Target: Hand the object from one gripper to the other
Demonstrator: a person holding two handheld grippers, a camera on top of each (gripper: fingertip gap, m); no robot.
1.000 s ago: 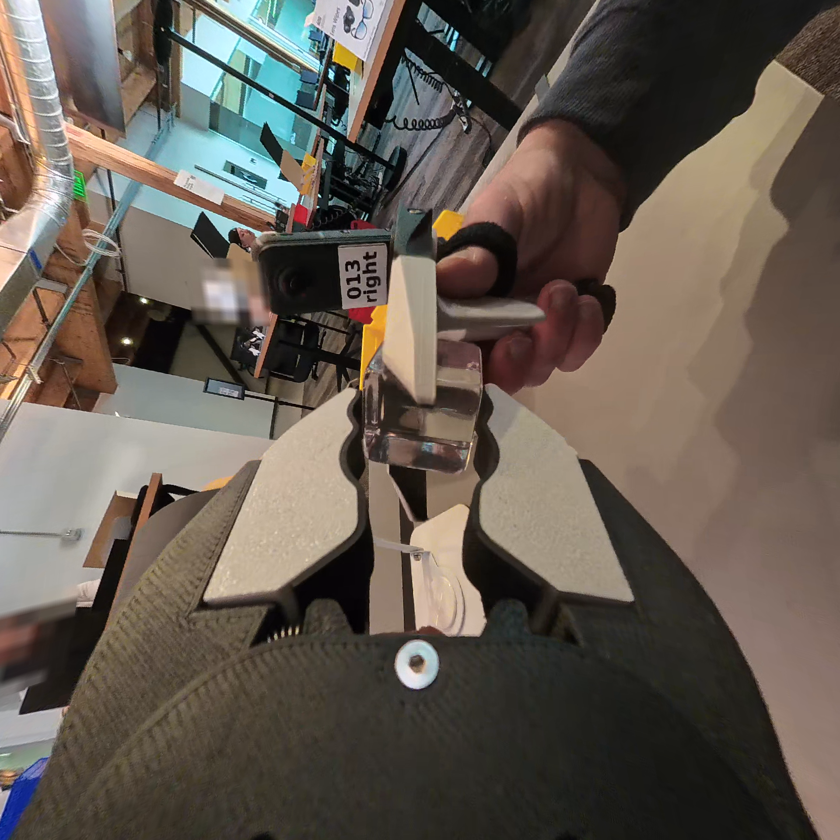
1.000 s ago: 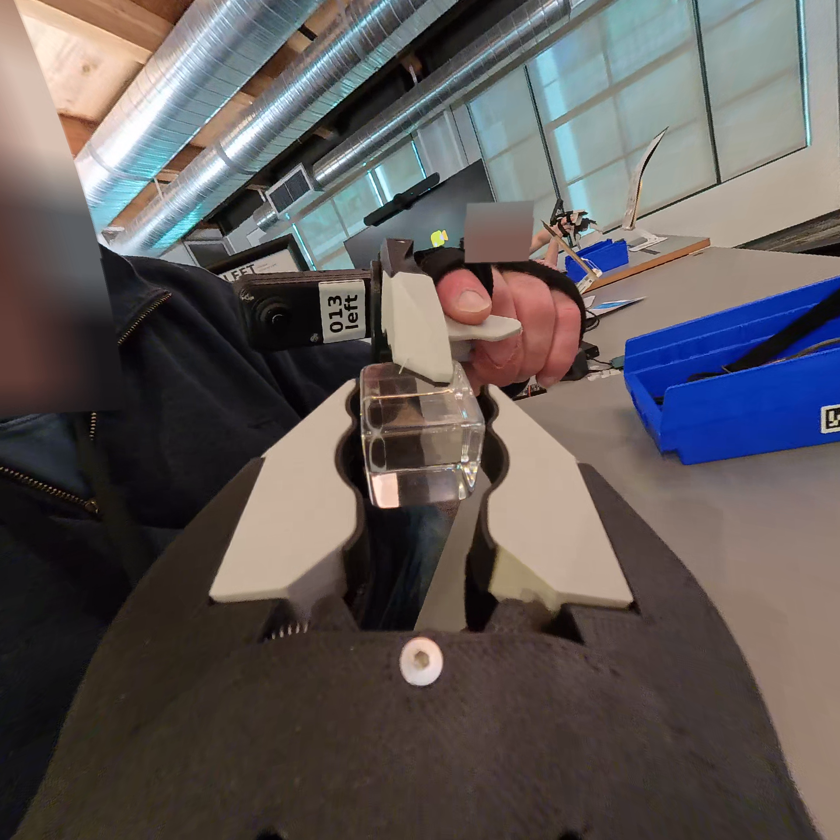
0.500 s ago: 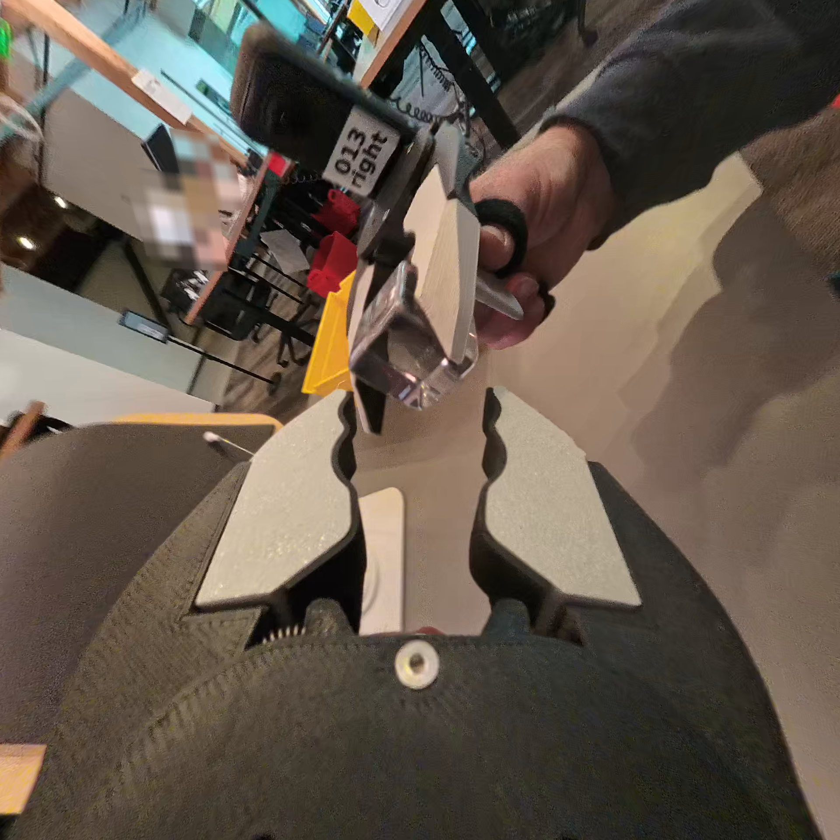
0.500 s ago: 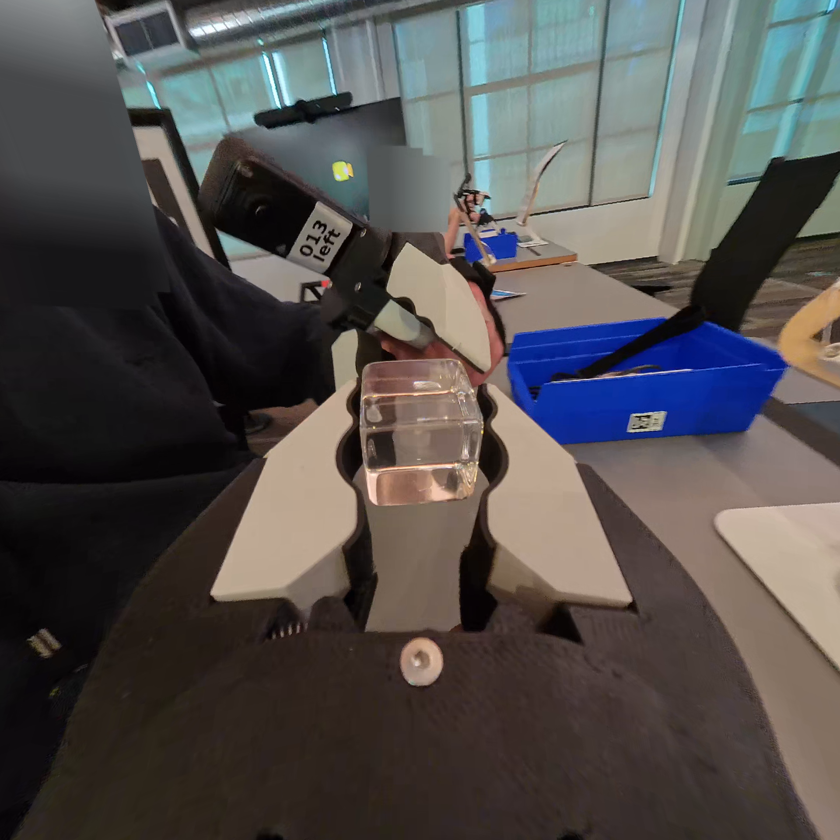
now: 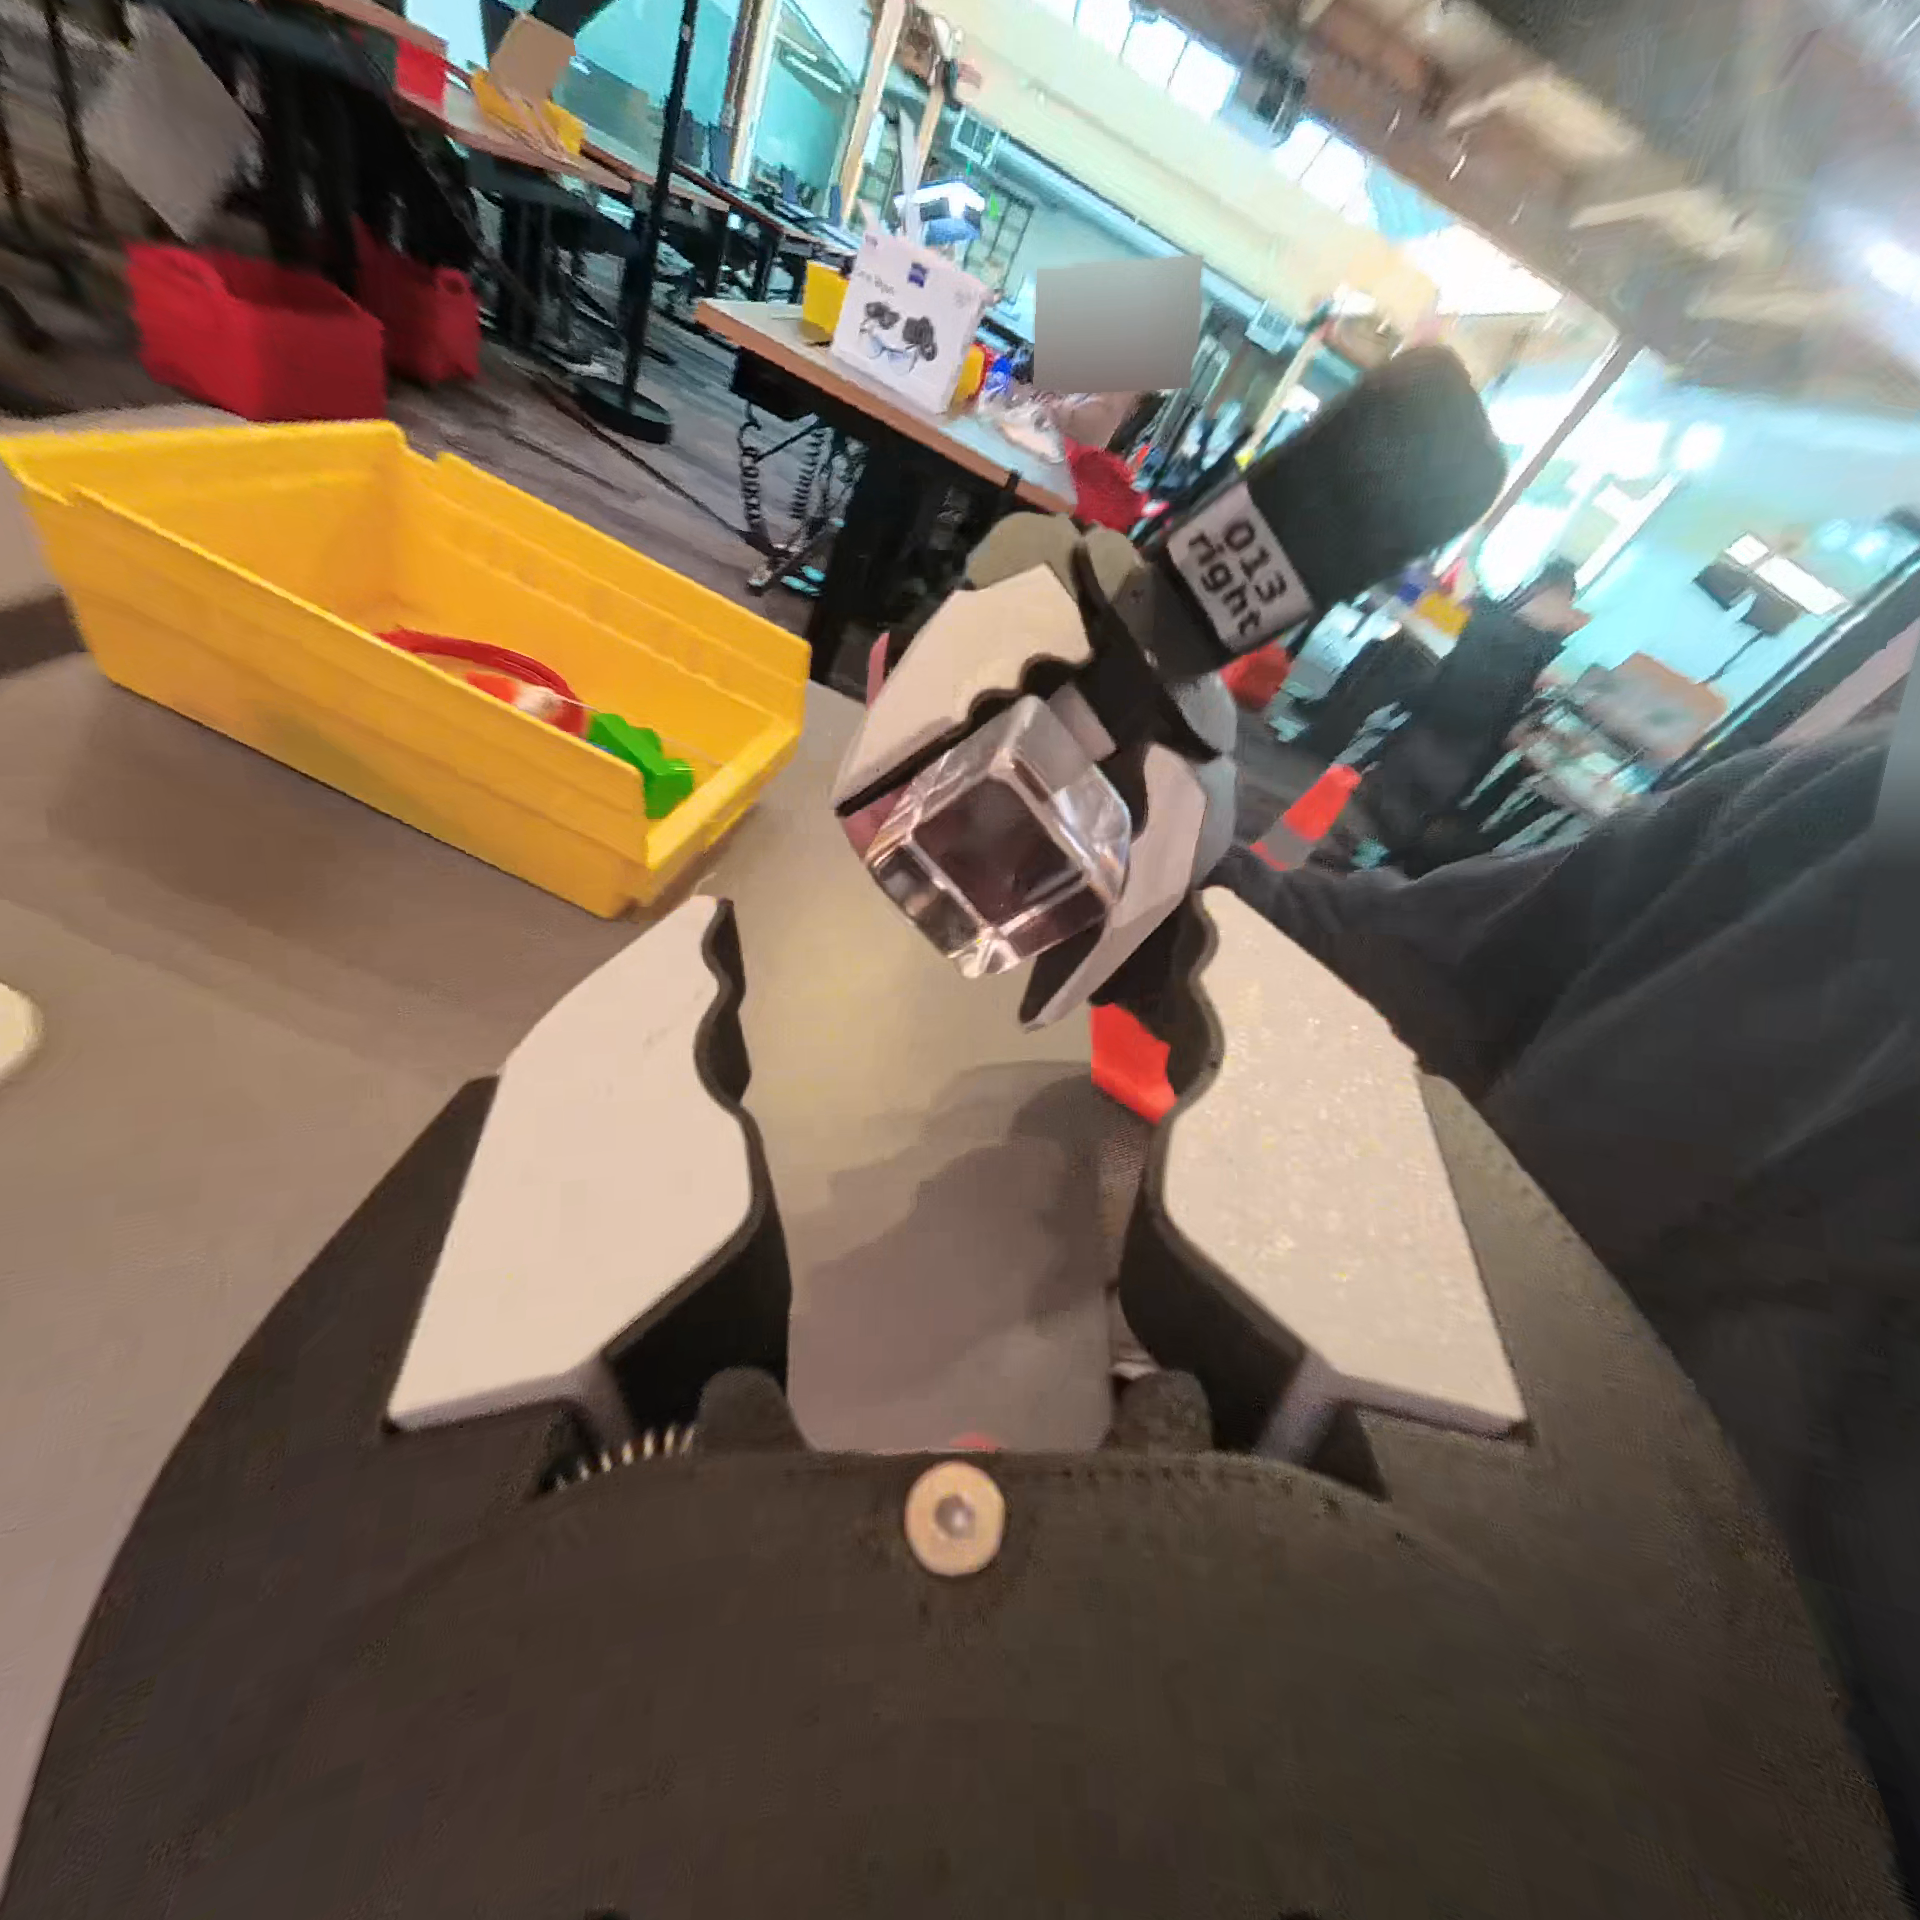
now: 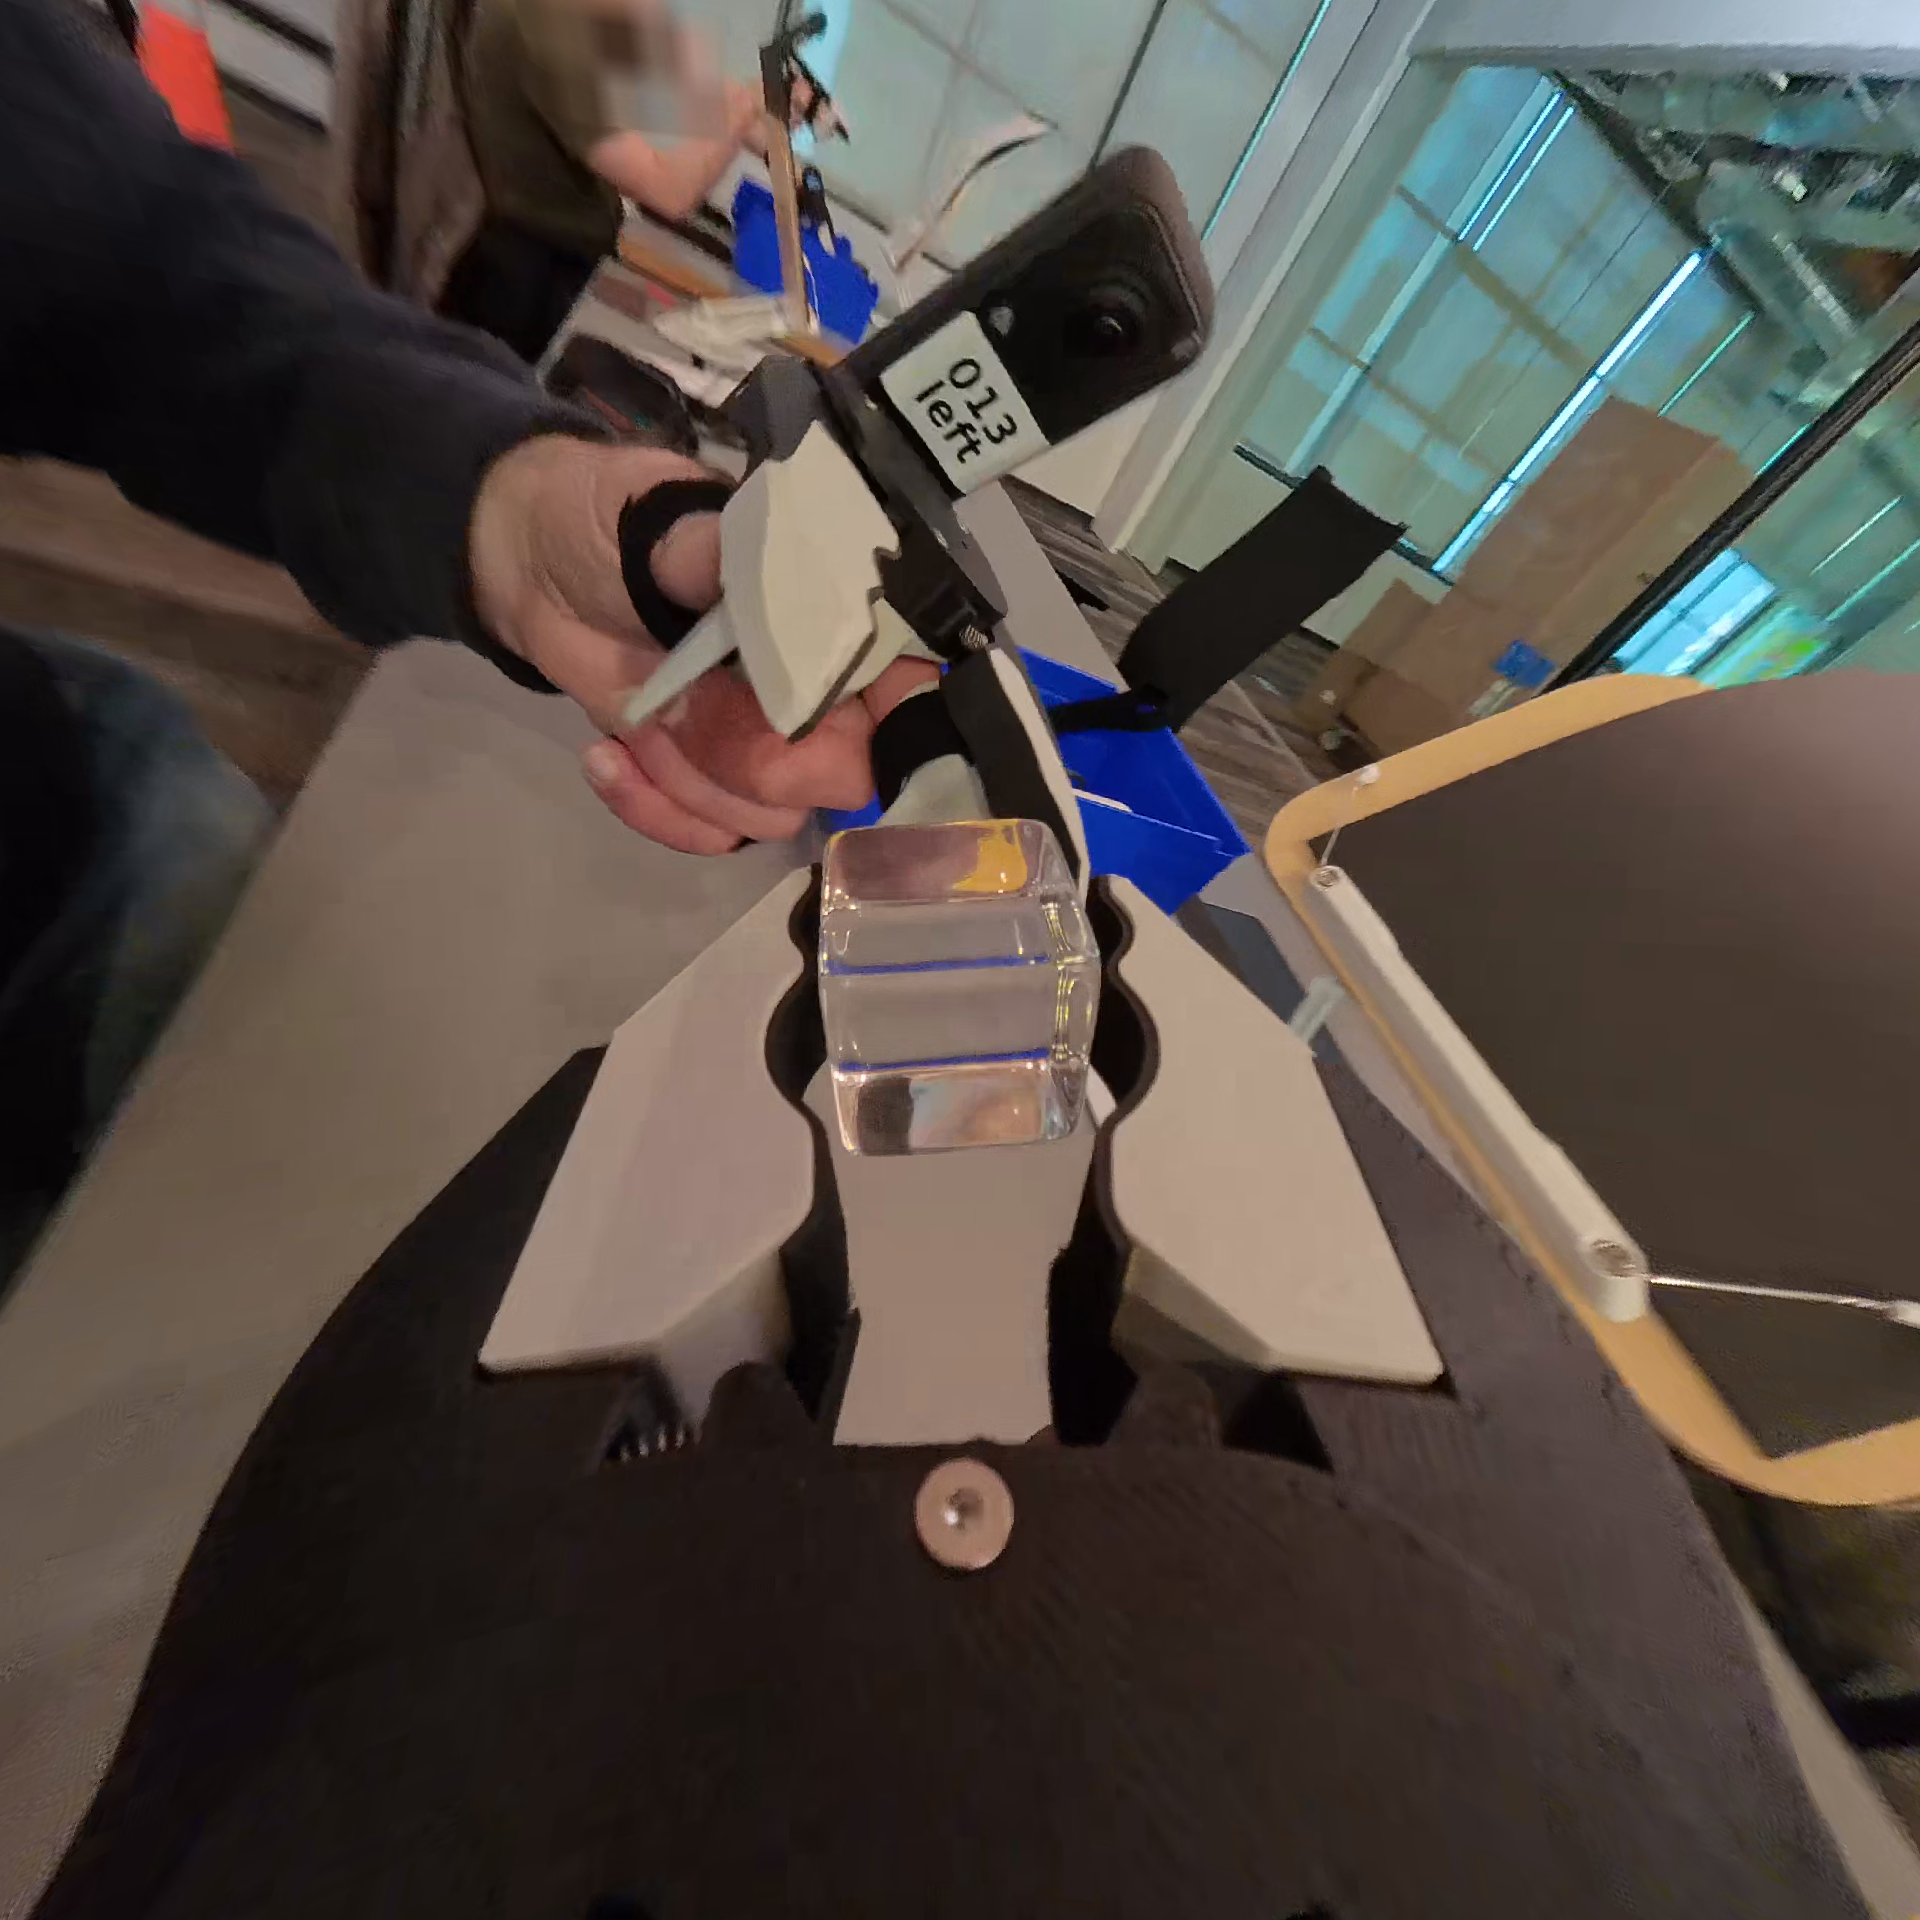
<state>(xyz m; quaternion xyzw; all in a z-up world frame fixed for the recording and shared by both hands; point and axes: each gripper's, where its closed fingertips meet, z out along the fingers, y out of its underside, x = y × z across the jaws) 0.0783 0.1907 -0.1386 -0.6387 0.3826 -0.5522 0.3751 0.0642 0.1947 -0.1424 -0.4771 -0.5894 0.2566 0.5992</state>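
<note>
- Holding the clear cube (image 6: 958, 987), the right gripper (image 6: 961, 997) is clamped on it, above the table (image 5: 260, 987).
- Left gripper (image 5: 966, 997): fingers apart, empty; cube at its 12 o'clock.
- Judgement: handover looks done; only parting left.

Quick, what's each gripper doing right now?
Left hand-held gripper: open, empty.
Right hand-held gripper: closed on the clear cube.

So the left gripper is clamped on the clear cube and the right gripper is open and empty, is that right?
No, reversed. The right wrist view shows the right gripper shut on the clear cube; the left wrist view shows the left gripper open and empty.
</note>
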